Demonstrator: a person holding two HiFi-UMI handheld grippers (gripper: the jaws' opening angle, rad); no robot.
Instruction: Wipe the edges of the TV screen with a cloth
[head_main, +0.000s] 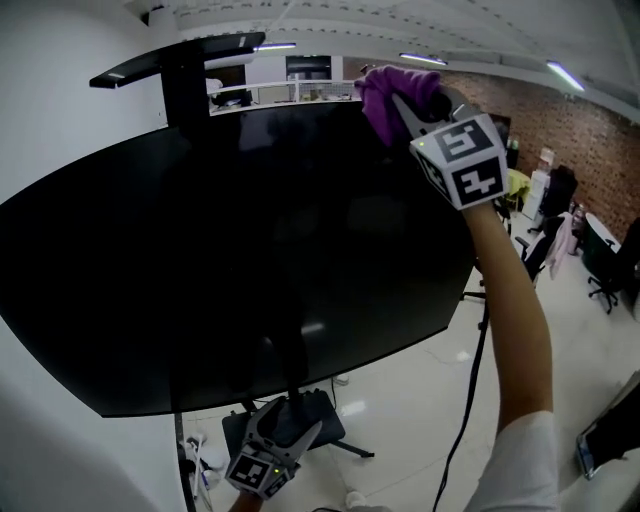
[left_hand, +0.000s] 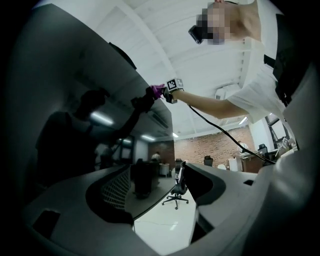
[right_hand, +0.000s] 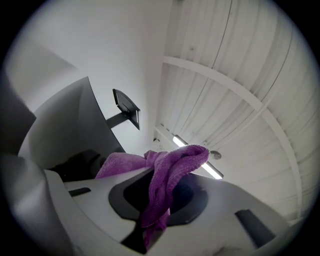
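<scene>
Cloth (right_hand: 176, 161) clamped in right gripper (right_hand: 170, 199), tail hidden between jaws.

The glossy white floor (head_main: 410, 390) carries the dark stand base (head_main: 325, 415) under the TV; black office chairs (head_main: 605, 270) stand well apart at the right.

I see a glossy black TV screen (head_main: 230, 260) mirroring the room. The purple cloth (right_hand: 170, 175) has a soft, nappy towel weave. The right gripper (right_hand: 162, 197) is smooth matt grey plastic. At lower right the white floor (head_main: 420, 400) shines.
</scene>
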